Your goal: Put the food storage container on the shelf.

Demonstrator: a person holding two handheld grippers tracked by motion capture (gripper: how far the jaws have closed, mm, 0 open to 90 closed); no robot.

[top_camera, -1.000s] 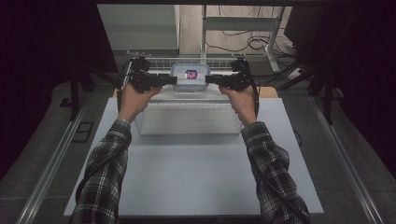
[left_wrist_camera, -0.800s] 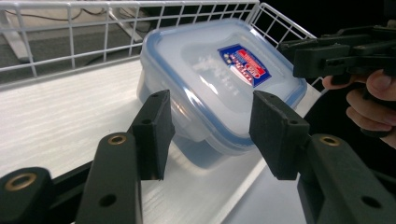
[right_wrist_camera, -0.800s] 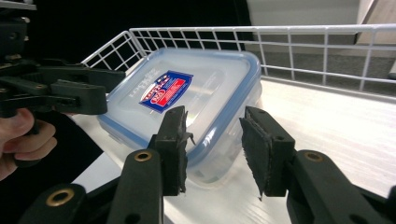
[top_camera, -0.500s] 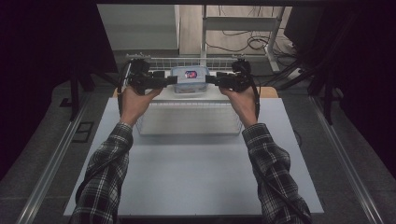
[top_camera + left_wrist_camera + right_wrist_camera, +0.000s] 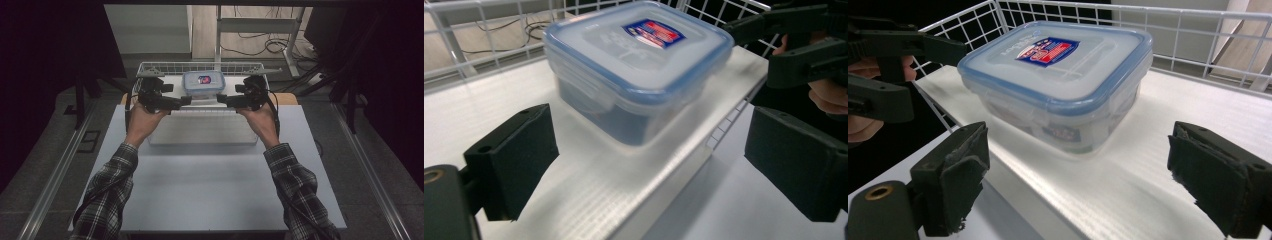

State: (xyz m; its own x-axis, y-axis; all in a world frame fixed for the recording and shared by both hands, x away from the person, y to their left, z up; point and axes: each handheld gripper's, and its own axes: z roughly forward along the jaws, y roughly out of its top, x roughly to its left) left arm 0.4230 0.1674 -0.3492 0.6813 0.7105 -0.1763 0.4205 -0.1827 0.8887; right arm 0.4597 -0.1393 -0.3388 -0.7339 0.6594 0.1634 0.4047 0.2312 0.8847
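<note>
The lidded container (image 5: pixel 203 82) sits in the wire basket (image 5: pixel 150 66) at the table's (image 5: pixel 210 190) far edge.

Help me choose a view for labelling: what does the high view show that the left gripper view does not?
High view alone: the person's plaid sleeves, the table's bare near surface, and both tongs flanking the container. Left gripper view alone: its own open black jaws close up, and the container's clear side wall. Both: the blue-rimmed container with its label, and the white wire basket.
</note>
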